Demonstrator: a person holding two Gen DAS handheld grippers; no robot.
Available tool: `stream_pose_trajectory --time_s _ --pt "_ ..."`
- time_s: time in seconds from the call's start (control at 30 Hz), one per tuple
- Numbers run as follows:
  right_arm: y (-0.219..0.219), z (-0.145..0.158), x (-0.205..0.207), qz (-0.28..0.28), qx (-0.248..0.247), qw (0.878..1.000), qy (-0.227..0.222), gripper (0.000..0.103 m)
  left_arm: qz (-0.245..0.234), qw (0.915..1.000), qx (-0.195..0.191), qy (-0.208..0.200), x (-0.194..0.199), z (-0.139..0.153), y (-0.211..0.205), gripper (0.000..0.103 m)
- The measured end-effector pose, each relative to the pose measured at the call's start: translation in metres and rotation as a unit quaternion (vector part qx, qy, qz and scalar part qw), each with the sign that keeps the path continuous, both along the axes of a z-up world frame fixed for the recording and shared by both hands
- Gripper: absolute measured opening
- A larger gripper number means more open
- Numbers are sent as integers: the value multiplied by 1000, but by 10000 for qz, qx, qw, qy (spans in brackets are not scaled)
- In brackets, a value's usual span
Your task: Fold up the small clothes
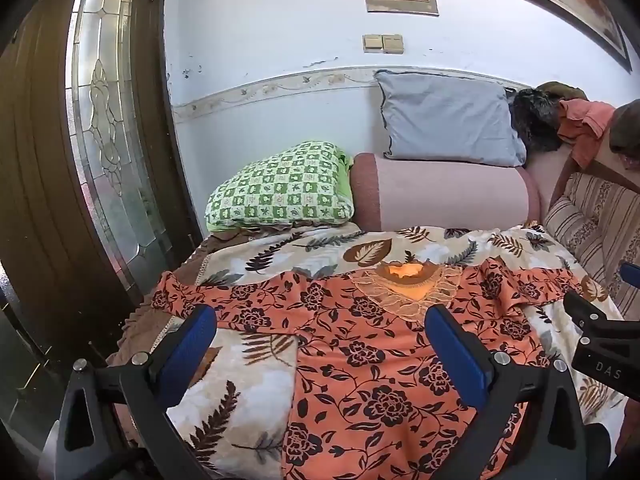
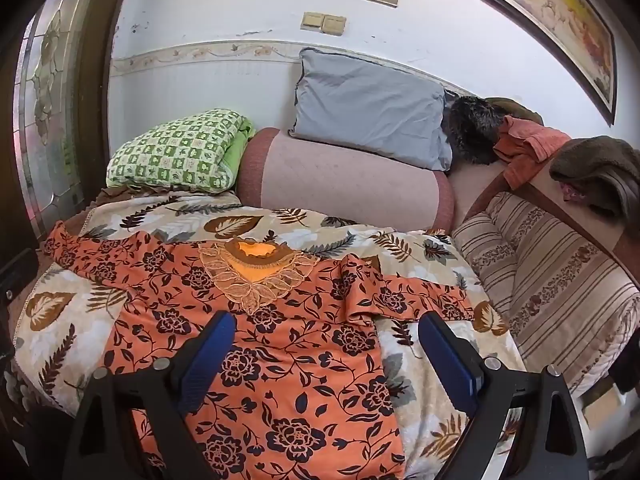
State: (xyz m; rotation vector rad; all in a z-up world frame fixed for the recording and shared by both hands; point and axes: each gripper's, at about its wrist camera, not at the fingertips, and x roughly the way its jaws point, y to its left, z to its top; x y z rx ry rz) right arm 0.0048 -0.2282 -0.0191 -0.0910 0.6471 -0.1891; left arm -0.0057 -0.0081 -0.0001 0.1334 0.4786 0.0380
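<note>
An orange dress with black flowers (image 1: 360, 344) lies spread flat on the leaf-print blanket (image 1: 248, 392), neckline with lace trim (image 1: 404, 284) away from me, sleeves out to both sides. It also shows in the right wrist view (image 2: 280, 344). My left gripper (image 1: 320, 320) is open and empty, hovering over the dress's left side below the left sleeve (image 1: 192, 296). My right gripper (image 2: 326, 326) is open and empty over the dress's right side, near the rumpled right sleeve (image 2: 400, 292). The right gripper's body shows at the left view's right edge (image 1: 600, 332).
A green checked pillow (image 1: 280, 188), a pink bolster (image 1: 444, 192) and a grey pillow (image 1: 448, 116) lie at the head of the bed. A striped cushion (image 2: 560, 280) and piled clothes (image 2: 528, 144) are on the right. A dark door with leaded glass (image 1: 108, 128) stands left.
</note>
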Motion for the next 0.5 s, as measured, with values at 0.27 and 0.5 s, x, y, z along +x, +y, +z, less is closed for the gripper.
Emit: stream_pose_trajectory --time_s 0.27,0.5 --pt "-1 1 1 36 174 9998 11 95 49 9999 -101 70 10 0 20 103" --pt "4 5 2 145 131 9998 -43 95 154 9998 -123 99 14 -4 25 103"
